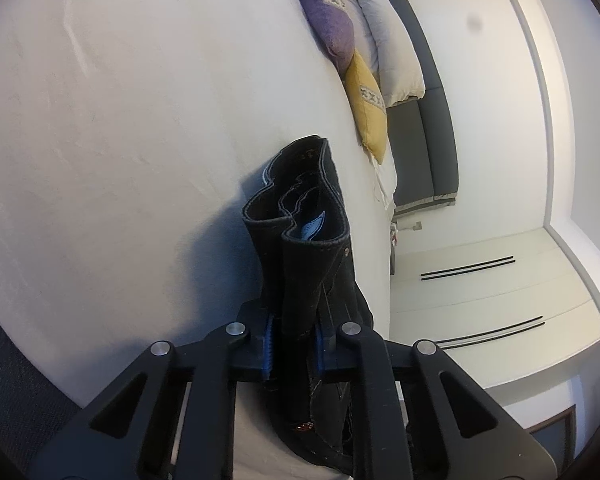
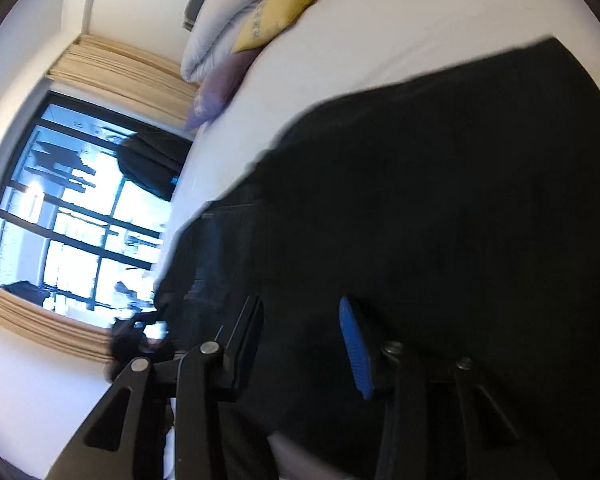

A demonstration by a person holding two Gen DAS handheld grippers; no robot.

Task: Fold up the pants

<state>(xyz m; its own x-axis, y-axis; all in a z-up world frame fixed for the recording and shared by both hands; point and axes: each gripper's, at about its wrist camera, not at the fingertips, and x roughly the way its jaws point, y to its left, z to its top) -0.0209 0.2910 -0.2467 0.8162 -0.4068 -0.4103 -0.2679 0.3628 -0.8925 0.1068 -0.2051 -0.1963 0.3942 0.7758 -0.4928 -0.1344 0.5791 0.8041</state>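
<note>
**Black pants pinched at the waistband, over the bed**

Left gripper (image 1: pixel 294 344) clamped on black pants (image 1: pixel 300 240); the bunched waistband sticks out past the blue pads (image 1: pixel 269 346), over the white bed (image 1: pixel 120 140). A pale label shows inside the waistband, writing unreadable. Right gripper (image 2: pixel 300 344): jaws apart, dark cloth of the pants (image 2: pixel 440 200) between them, pads not pressing. Yellow cushion (image 1: pixel 366 112) and purple cushion (image 1: pixel 328 20) beyond.

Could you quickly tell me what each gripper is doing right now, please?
Left gripper: shut on the black denim pants.
Right gripper: jaws apart over the pants; no grip visible.
</note>
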